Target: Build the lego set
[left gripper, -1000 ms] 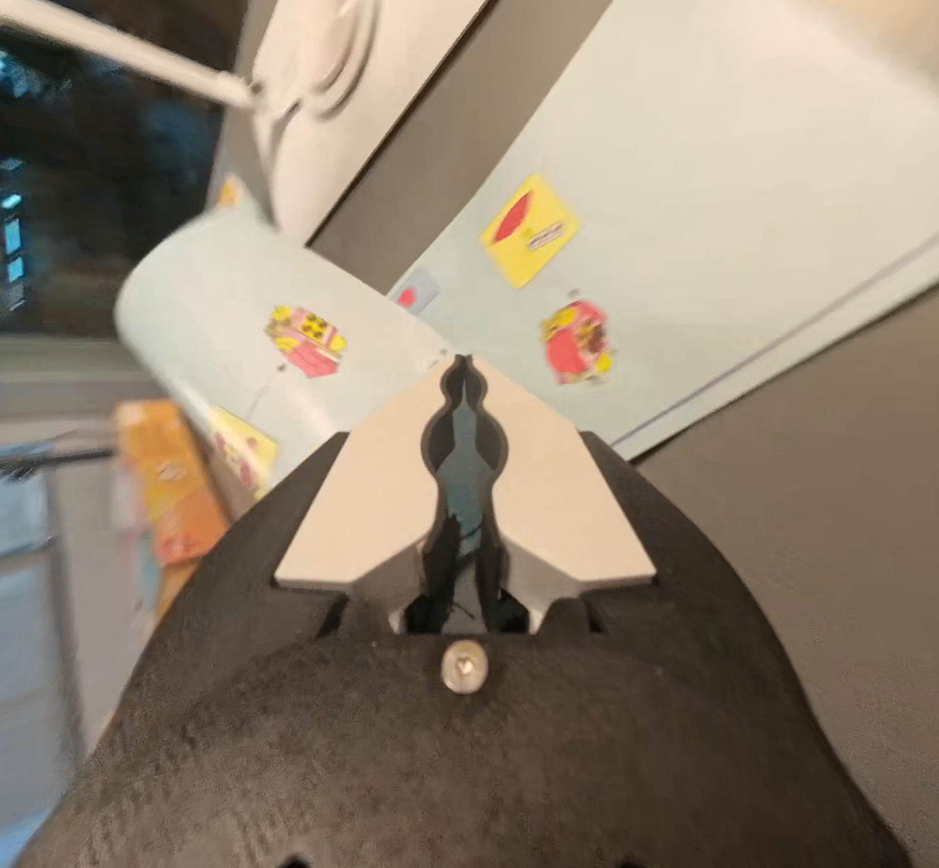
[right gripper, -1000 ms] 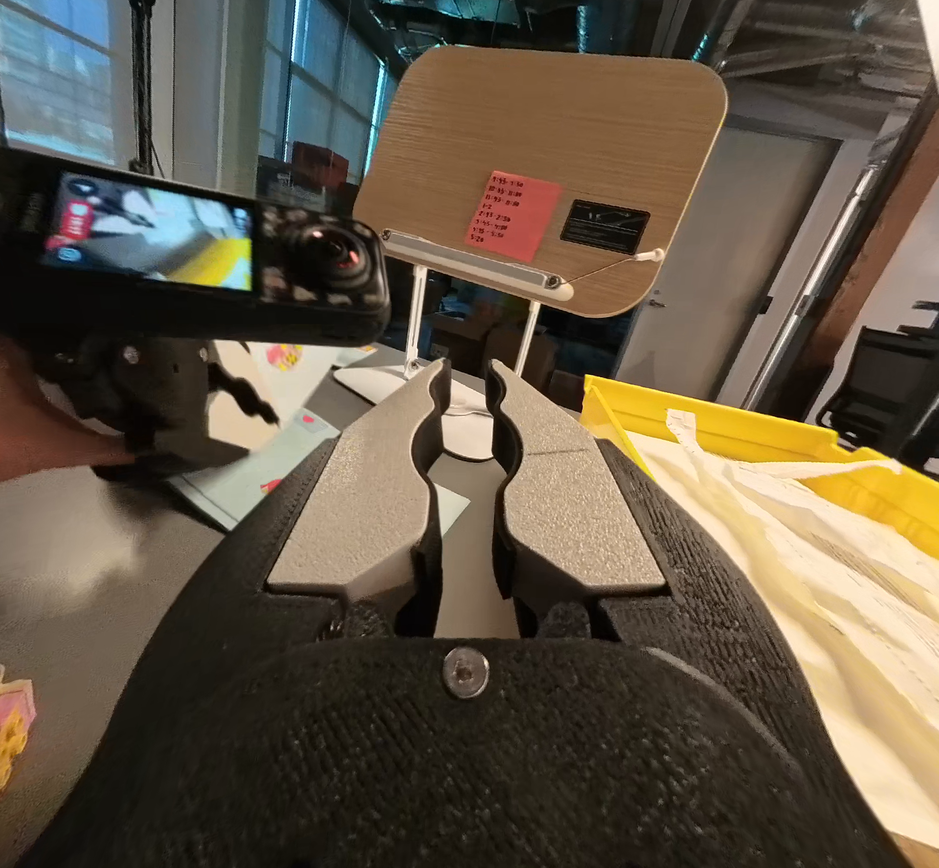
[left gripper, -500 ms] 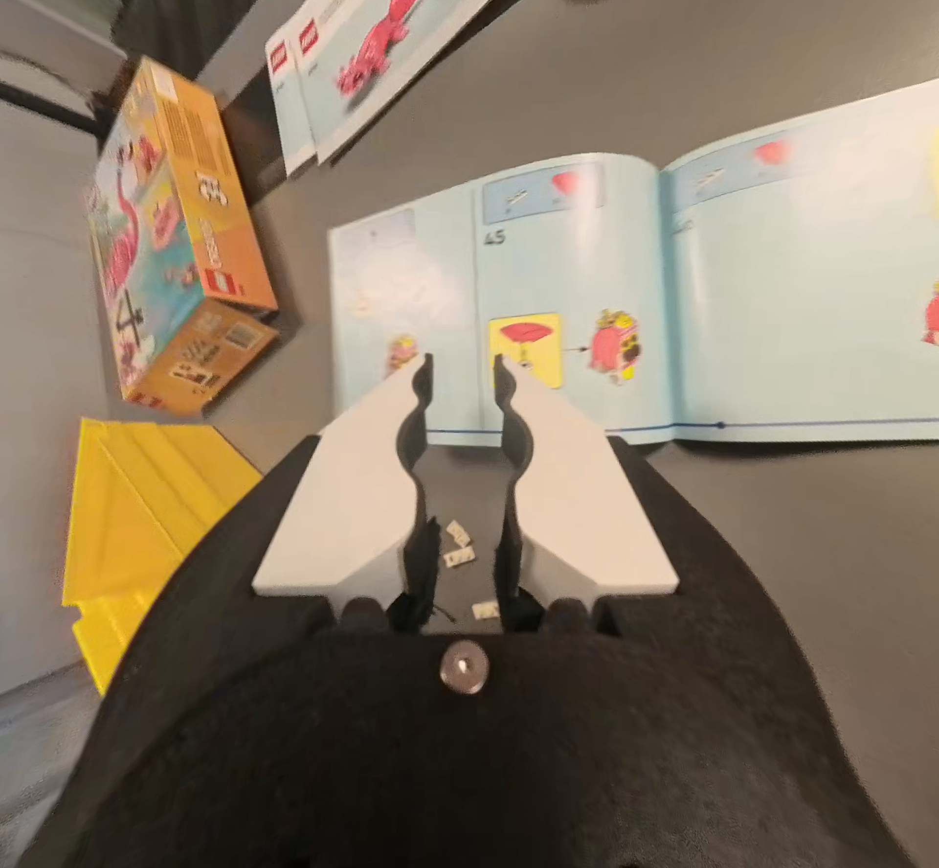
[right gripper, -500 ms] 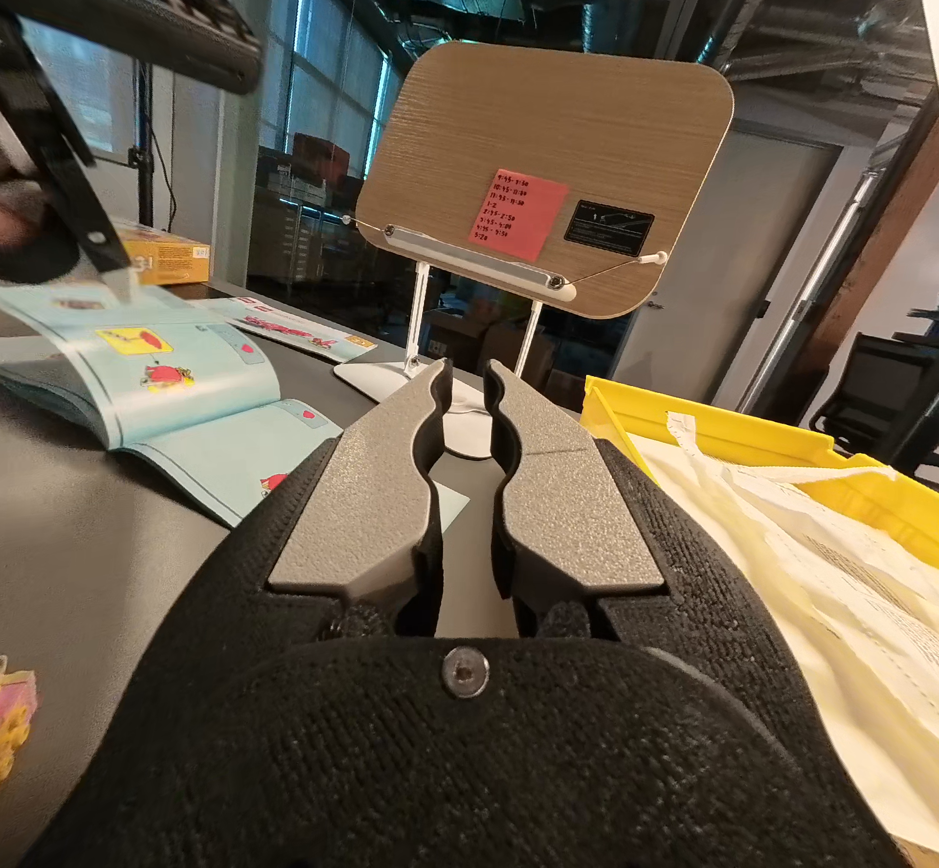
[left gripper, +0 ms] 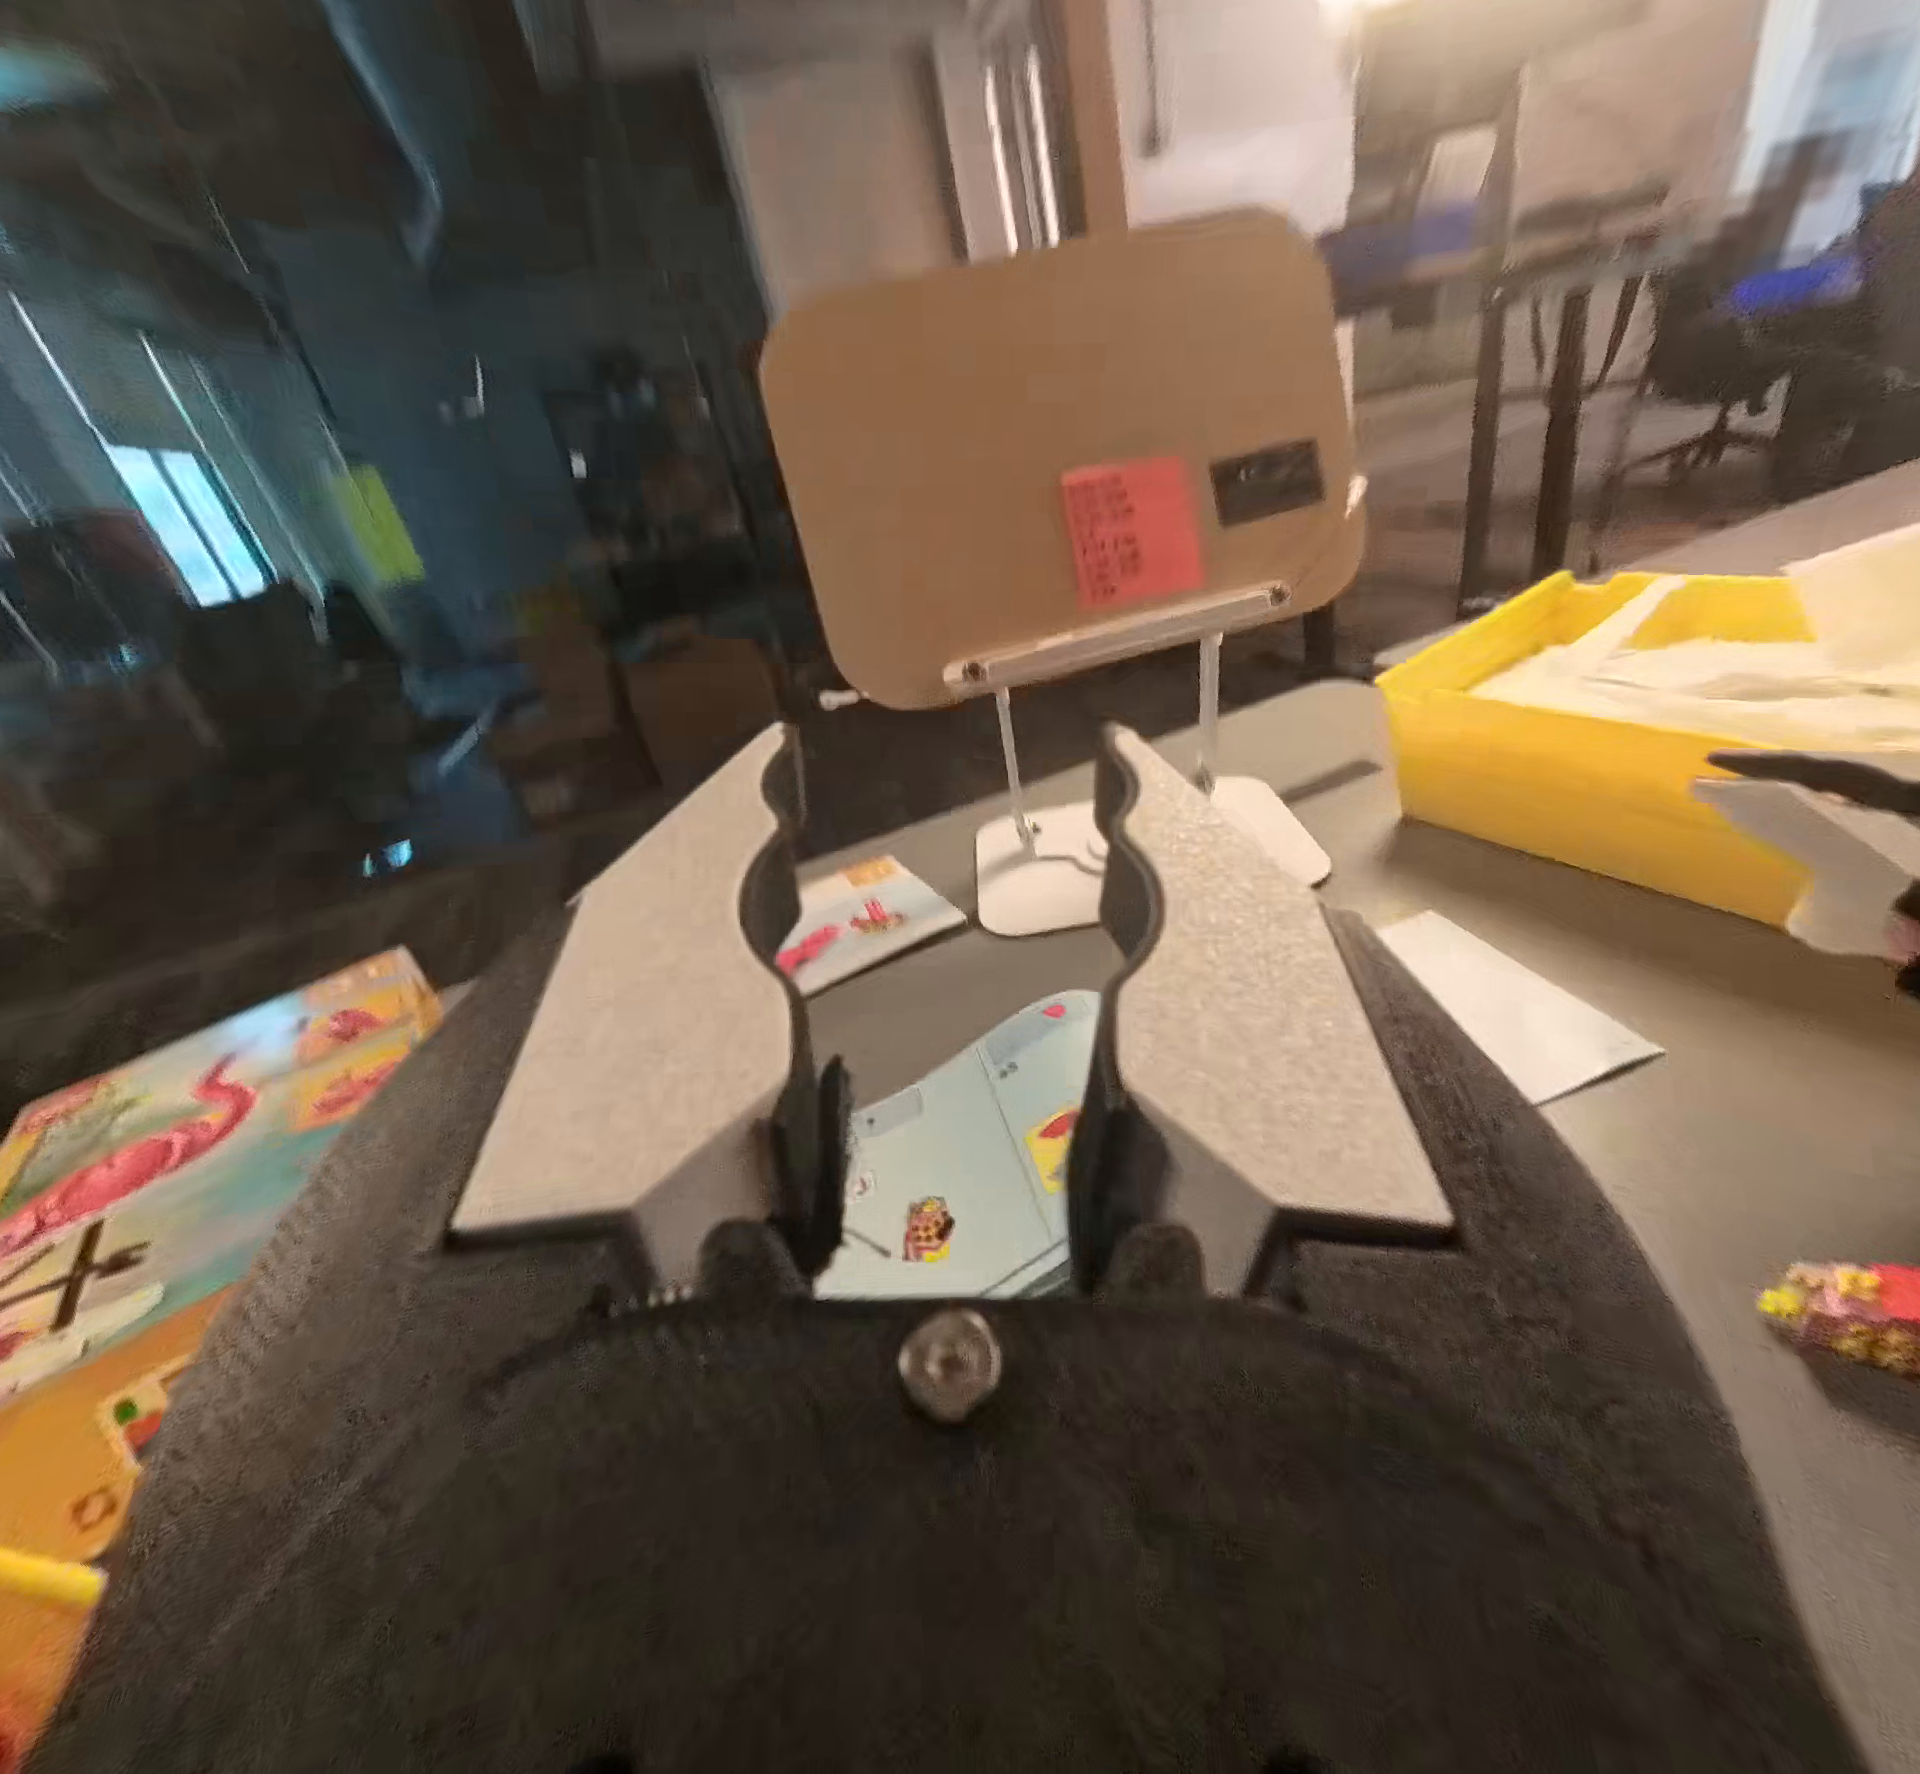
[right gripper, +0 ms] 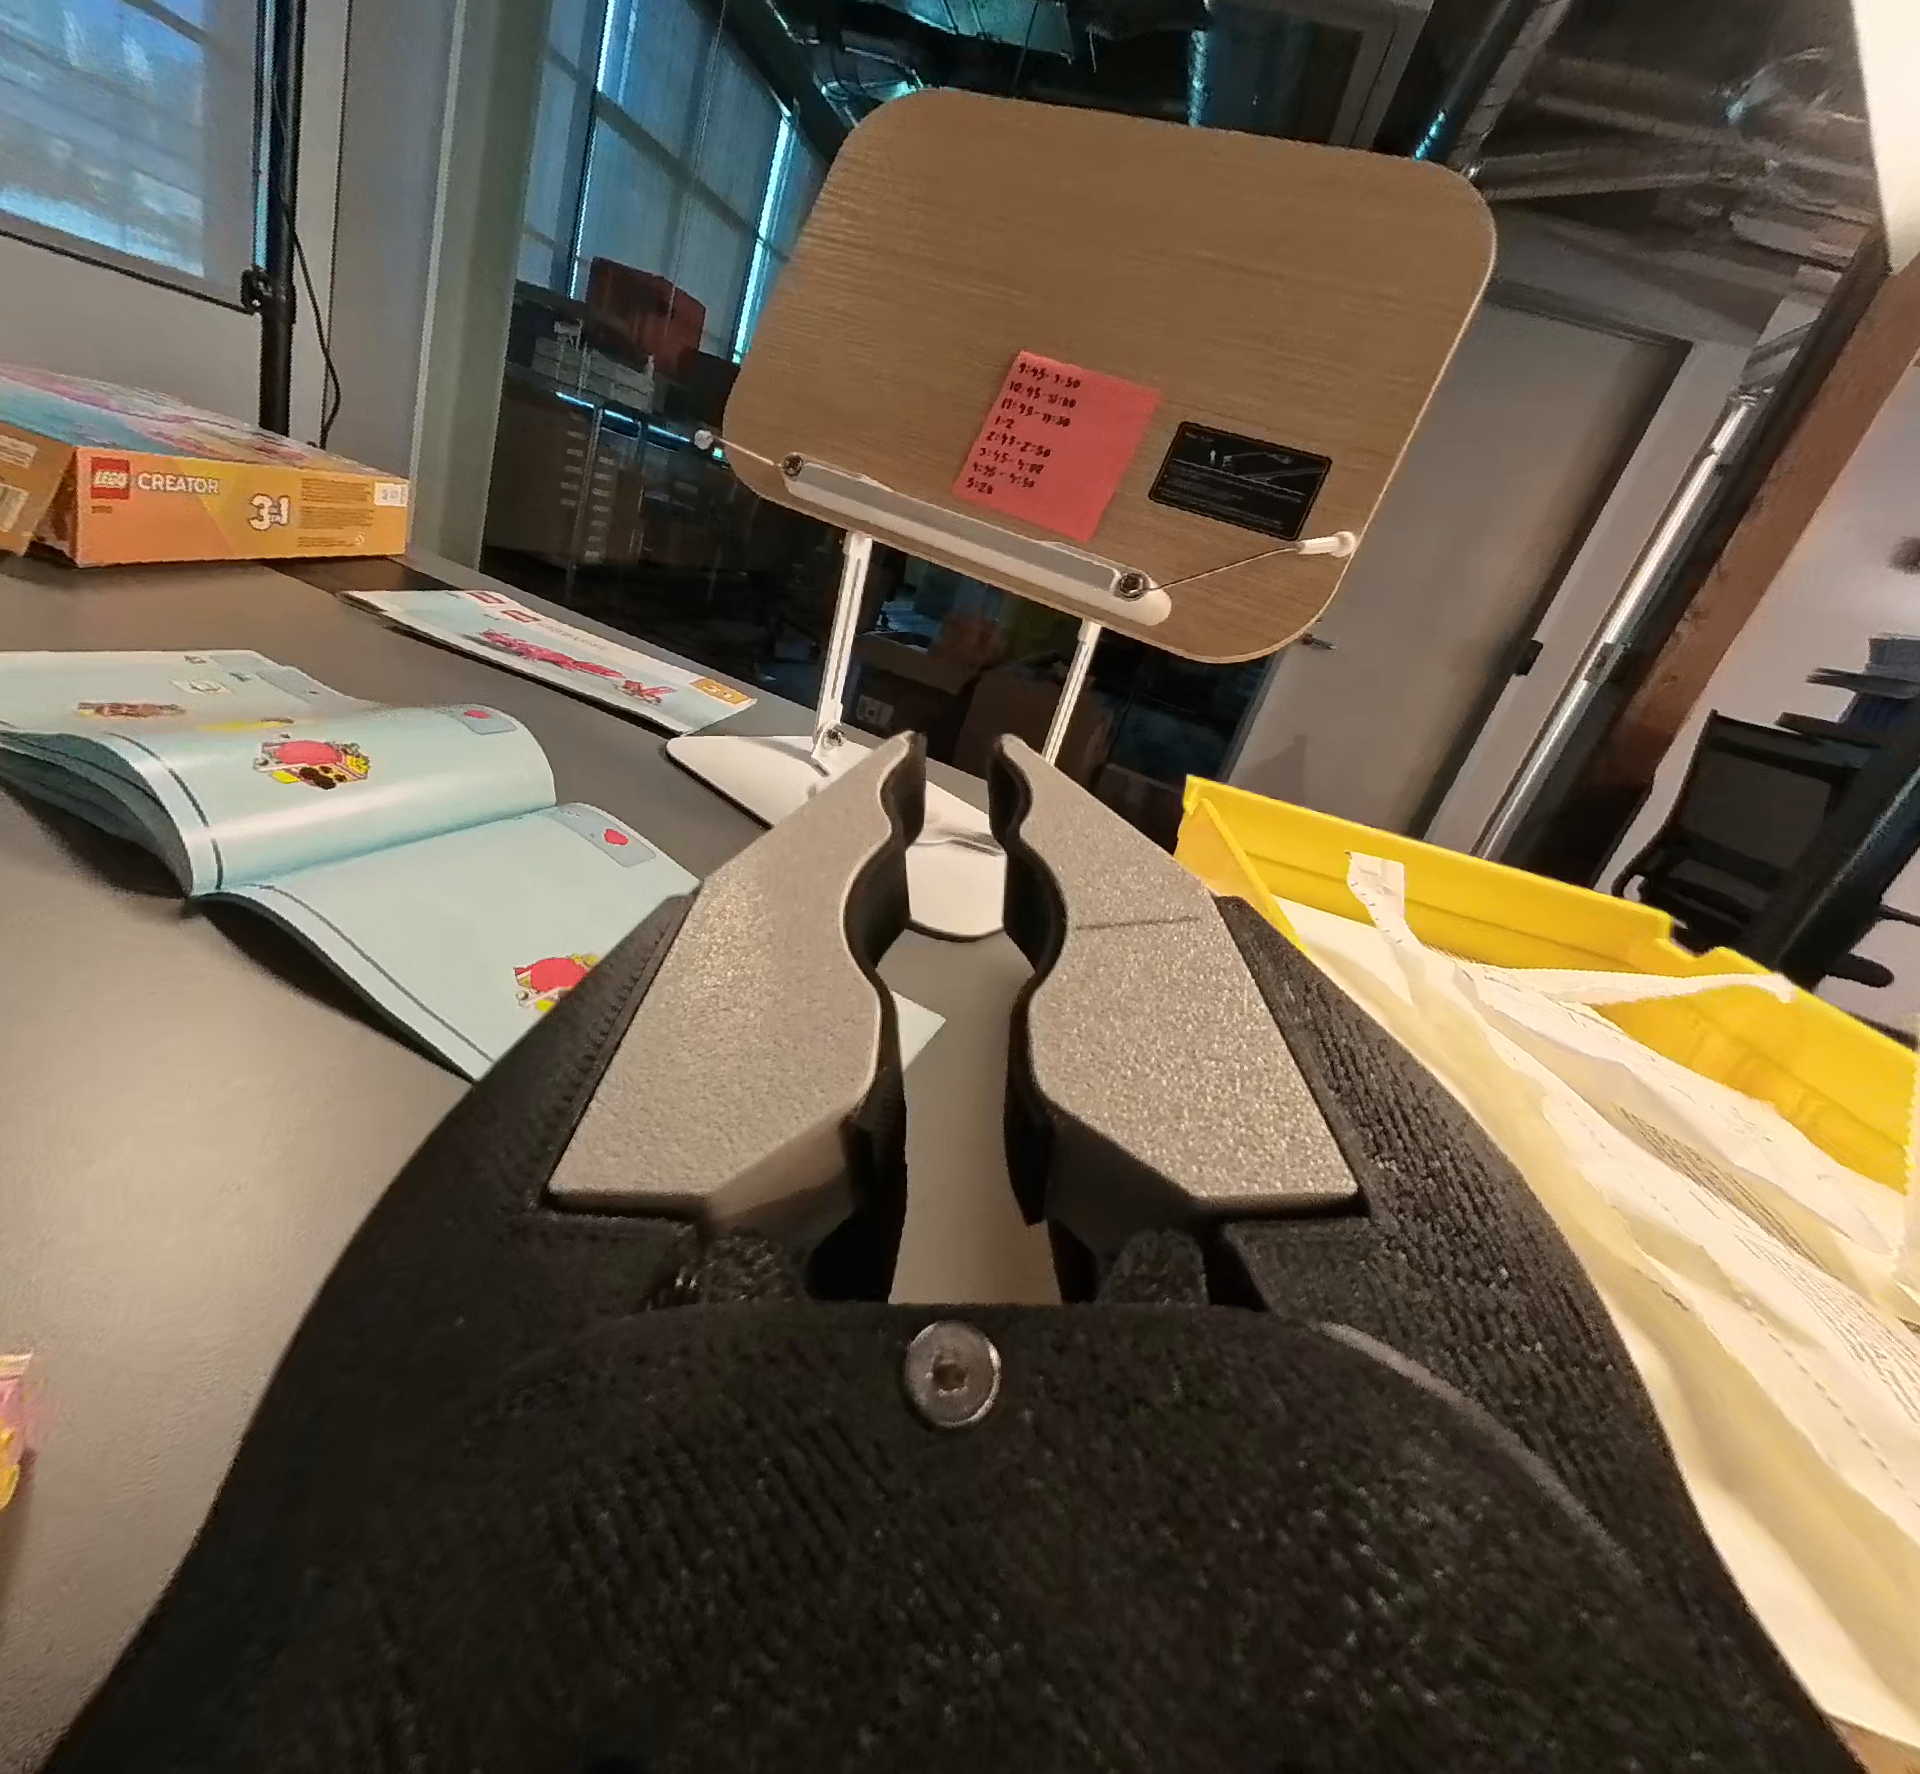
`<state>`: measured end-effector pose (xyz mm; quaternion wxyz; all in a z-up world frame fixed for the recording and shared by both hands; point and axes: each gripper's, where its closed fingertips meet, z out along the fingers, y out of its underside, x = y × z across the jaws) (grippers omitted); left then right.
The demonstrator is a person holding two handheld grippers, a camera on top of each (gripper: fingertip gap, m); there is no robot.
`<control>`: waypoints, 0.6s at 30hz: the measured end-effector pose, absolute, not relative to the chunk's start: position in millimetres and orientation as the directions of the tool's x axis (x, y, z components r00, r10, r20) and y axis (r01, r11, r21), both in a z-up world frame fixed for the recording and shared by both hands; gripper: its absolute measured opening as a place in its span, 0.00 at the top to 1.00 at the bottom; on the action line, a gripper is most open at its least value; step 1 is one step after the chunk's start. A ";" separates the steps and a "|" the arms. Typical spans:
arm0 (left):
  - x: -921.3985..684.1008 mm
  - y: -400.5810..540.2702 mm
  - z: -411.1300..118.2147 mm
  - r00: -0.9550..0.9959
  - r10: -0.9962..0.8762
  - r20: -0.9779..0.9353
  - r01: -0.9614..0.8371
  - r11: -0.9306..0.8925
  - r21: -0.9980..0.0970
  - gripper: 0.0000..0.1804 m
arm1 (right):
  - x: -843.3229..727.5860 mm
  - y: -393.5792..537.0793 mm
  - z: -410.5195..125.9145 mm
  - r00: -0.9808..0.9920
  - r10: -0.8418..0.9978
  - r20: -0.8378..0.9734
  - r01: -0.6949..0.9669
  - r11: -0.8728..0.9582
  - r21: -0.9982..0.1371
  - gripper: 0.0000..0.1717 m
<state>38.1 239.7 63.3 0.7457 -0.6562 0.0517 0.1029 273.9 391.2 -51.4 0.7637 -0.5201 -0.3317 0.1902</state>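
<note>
Two hand-held grippers (left gripper: pixel 945 768) (right gripper: pixel 956 768) empty, aimed at tilted book stand (right gripper: pixel 1122 353).

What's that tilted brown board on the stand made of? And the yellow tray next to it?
The board looks like wood or a wood-look laminate: fine straight grain lines, matte tan face. Its stand looks like white-painted metal, smooth and thin. The yellow tray seems plastic: bright even colour, thin smooth walls.

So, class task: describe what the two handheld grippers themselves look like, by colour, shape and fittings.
Both match: the left gripper and right gripper each have a rough black rounded body with a silver screw at its centre. Two grey, grainy, wedge-shaped fingers taper forward, with wavy dark inner edges. No cables show.
</note>
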 end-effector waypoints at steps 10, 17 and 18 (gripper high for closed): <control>79.0 181.6 -17.8 0.920 -0.170 -0.353 -0.289 0.315 -0.904 0.74 | 281.5 401.6 -54.6 0.764 0.534 0.363 0.135 0.418 -0.898 0.95; 98.2 183.8 -38.5 0.863 -0.357 -0.356 -0.212 0.384 -0.899 0.73 | 288.4 409.4 -57.6 0.797 0.418 0.436 0.250 0.428 -0.868 0.95; 98.3 185.4 -42.8 0.860 -0.379 -0.343 -0.198 0.371 -0.907 0.72 | 290.5 410.1 -57.1 0.803 0.400 0.442 0.262 0.430 -0.864 0.95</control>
